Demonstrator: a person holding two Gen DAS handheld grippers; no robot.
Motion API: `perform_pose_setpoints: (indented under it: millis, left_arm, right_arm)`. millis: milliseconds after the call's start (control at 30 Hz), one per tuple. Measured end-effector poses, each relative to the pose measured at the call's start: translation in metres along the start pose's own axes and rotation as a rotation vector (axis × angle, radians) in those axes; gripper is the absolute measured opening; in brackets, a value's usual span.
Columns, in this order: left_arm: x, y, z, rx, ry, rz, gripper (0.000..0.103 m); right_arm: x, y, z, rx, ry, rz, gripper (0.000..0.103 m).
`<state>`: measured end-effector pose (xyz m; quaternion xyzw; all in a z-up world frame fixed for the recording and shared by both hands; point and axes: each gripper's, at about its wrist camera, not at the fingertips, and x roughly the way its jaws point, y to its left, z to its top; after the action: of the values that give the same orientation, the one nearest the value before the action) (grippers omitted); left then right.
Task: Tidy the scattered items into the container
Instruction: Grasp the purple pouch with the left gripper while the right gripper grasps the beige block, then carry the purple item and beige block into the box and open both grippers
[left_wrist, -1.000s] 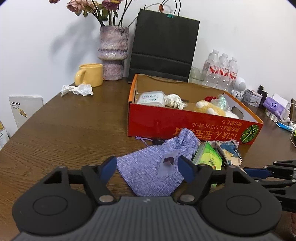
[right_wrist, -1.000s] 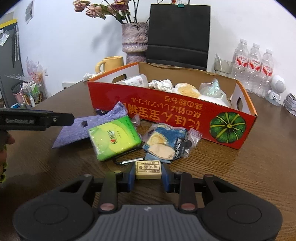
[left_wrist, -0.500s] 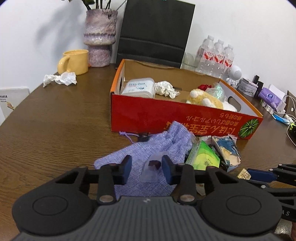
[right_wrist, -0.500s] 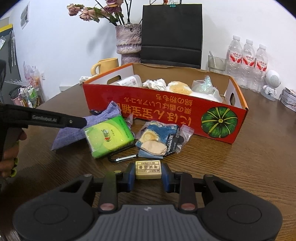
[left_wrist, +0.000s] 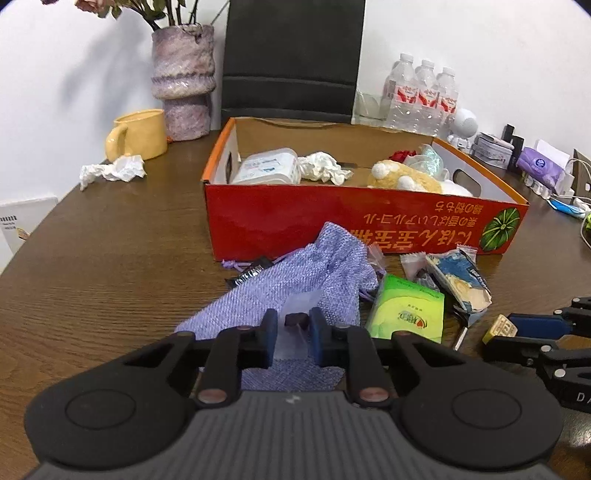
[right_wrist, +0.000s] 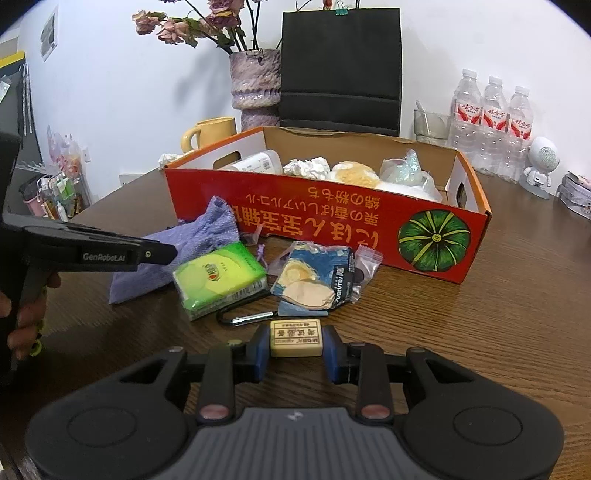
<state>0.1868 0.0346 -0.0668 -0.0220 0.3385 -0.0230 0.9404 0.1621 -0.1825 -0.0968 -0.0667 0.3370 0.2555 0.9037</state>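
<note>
The red box (left_wrist: 332, 221) is set just behind the clutter. On the purple pouch (left_wrist: 295, 280), a small clear packet (left_wrist: 295, 319) is being closed on by the left gripper (left_wrist: 293, 325); pouch fabric could be pinched too. The eraser (right_wrist: 295, 332) is clamped by the right gripper (right_wrist: 295, 345).

**A lived-in room at home or a small office**

A round wooden table (left_wrist: 110, 240) stands against a plain white wall. On it sit a purple vase (right_wrist: 255, 79) of dried roses, a yellow mug (left_wrist: 138, 134), a black paper bag (right_wrist: 340, 70), shrink-wrapped water bottles (right_wrist: 491, 122) and a small white robot figure (right_wrist: 539, 168). A charger with cables (left_wrist: 576, 184) lies at the table's edge. A shelf (right_wrist: 55, 184) crammed with small packets fills one corner. Whether home or office cannot be told.
</note>
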Motion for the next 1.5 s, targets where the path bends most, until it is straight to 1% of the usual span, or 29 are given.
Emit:
perform_pose_setpoints:
  millis: [400, 700, 800, 867, 933, 1033, 1100, 1167, 1200, 1300, 1400, 1500]
  left_arm:
    - [-0.034, 0.003, -0.012, -0.015, -0.068, 0.012, 0.018]
    - [-0.055, 0.003, -0.004, -0.023, -0.127, -0.006, 0.018]
    - [-0.062, 0.001, 0.01, -0.015, -0.165, -0.014, 0.018]
    - [-0.065, 0.001, 0.027, -0.008, -0.198, -0.012, 0.018]
    - [-0.065, 0.002, 0.048, -0.004, -0.226, -0.022, 0.018]
    - [-0.057, 0.001, 0.086, 0.002, -0.245, -0.028, 0.018]
    - [-0.044, 0.0, 0.11, -0.001, -0.233, -0.034, 0.018]
    - [-0.027, -0.003, 0.132, -0.011, -0.197, -0.05, 0.018]
    - [-0.017, -0.005, 0.141, -0.013, -0.175, -0.053, 0.018]
    - [0.018, -0.012, 0.162, 0.001, -0.11, -0.03, 0.018]
    - [0.053, -0.017, 0.175, 0.01, -0.036, -0.001, 0.018]
    - [0.085, -0.015, 0.182, -0.004, 0.031, 0.019, 0.018]
  right_arm:
    - [-0.01, -0.005, -0.003, 0.022, -0.022, -0.01, 0.029]
    - [-0.028, -0.008, 0.008, 0.03, -0.069, -0.013, 0.029]
    - [-0.034, -0.016, 0.022, 0.038, -0.097, -0.021, 0.029]
    - [-0.036, -0.026, 0.037, 0.054, -0.118, -0.004, 0.029]
    - [-0.036, -0.034, 0.056, 0.052, -0.14, -0.01, 0.029]
    - [-0.03, -0.045, 0.091, 0.04, -0.172, -0.037, 0.029]
    - [-0.019, -0.055, 0.116, 0.048, -0.171, -0.04, 0.029]
    - [-0.001, -0.062, 0.141, 0.05, -0.154, -0.051, 0.029]
    - [0.009, -0.063, 0.152, 0.049, -0.14, -0.053, 0.029]
    - [0.047, -0.068, 0.179, 0.054, -0.074, -0.051, 0.029]
    - [0.079, -0.07, 0.193, 0.05, -0.018, -0.065, 0.029]
    - [0.112, -0.072, 0.203, 0.042, 0.038, -0.079, 0.029]
